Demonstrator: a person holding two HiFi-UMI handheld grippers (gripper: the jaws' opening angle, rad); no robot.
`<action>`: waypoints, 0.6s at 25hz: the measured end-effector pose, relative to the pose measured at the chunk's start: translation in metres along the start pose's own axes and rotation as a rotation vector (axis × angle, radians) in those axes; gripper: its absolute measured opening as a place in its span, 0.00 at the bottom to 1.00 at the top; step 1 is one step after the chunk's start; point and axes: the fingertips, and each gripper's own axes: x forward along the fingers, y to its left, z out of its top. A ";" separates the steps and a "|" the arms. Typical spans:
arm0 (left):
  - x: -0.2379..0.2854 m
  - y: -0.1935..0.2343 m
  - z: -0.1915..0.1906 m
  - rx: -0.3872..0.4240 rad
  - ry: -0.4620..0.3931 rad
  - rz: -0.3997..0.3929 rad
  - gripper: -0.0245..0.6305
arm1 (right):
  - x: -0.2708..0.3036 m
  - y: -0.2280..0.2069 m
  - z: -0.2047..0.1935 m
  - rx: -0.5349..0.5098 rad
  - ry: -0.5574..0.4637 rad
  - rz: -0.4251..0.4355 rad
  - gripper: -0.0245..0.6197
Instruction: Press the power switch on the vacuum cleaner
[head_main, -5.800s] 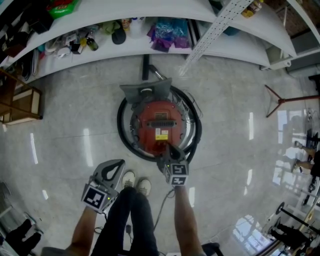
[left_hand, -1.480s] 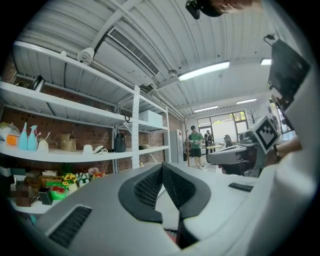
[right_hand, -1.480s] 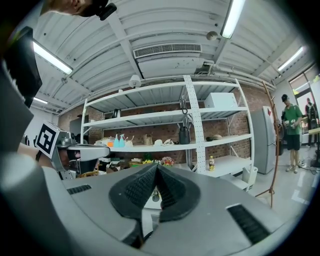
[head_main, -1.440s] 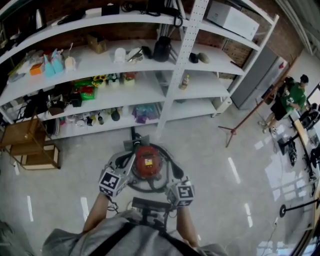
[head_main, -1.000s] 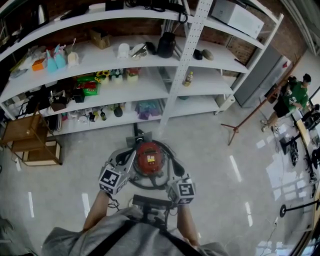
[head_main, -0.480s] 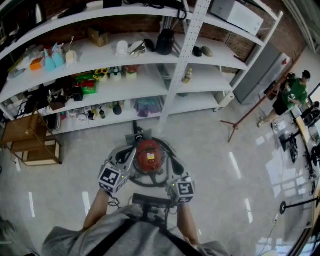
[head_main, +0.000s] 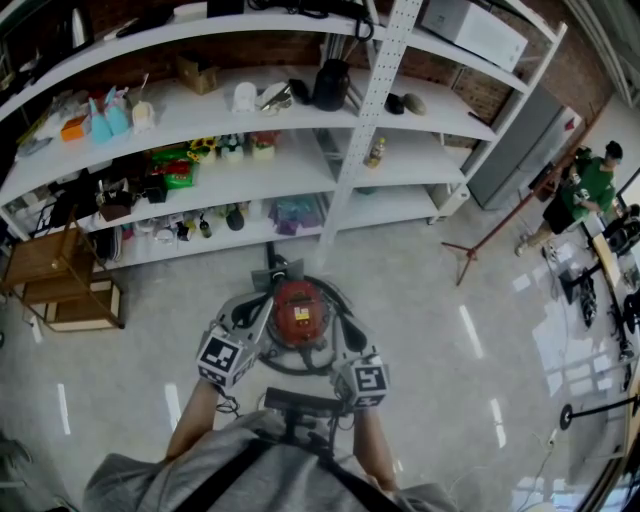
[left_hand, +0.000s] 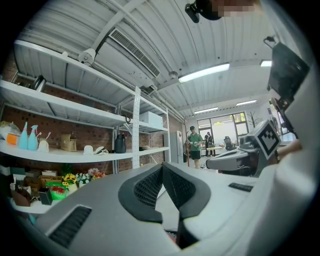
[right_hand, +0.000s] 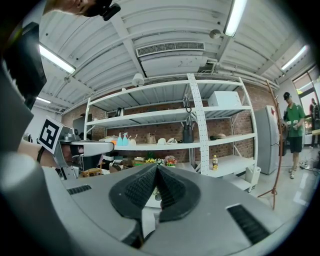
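A person stands over a red vacuum cleaner (head_main: 297, 312) on a glossy grey floor (head_main: 450, 320), a hand-held tool in each hand. The left tool (left_hand: 161, 166) is fully closed, its two ribbed black pads (left_hand: 145, 189) meeting at the tips with nothing between them. The right tool (right_hand: 156, 168) is closed too, its pads pressed together and empty.

From the head view, the vacuum cleaner sits on the floor just in front of the bottom tier of the white shelving (head_main: 250, 150), ringed by its black hose (head_main: 285, 368). The two tools frame it, the left at its left edge and the right at its lower right, each carrying a cube with square markers.

Both gripper views look out level toward the shelving, which is stocked with spray bottles (right_hand: 122, 139), flowers and a dark jug (right_hand: 187, 134), rather than down at the machine. A person in a green shirt (head_main: 580, 190) stands well apart at the far right.
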 end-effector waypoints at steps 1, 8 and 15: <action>0.000 0.000 0.000 -0.002 -0.001 0.002 0.05 | 0.000 0.000 0.000 0.001 0.000 0.002 0.04; -0.002 -0.005 0.001 -0.021 0.006 0.015 0.05 | -0.004 -0.001 -0.003 -0.001 0.000 0.006 0.04; -0.001 -0.006 -0.001 -0.041 0.001 0.011 0.05 | -0.005 0.000 -0.004 -0.008 0.006 0.008 0.04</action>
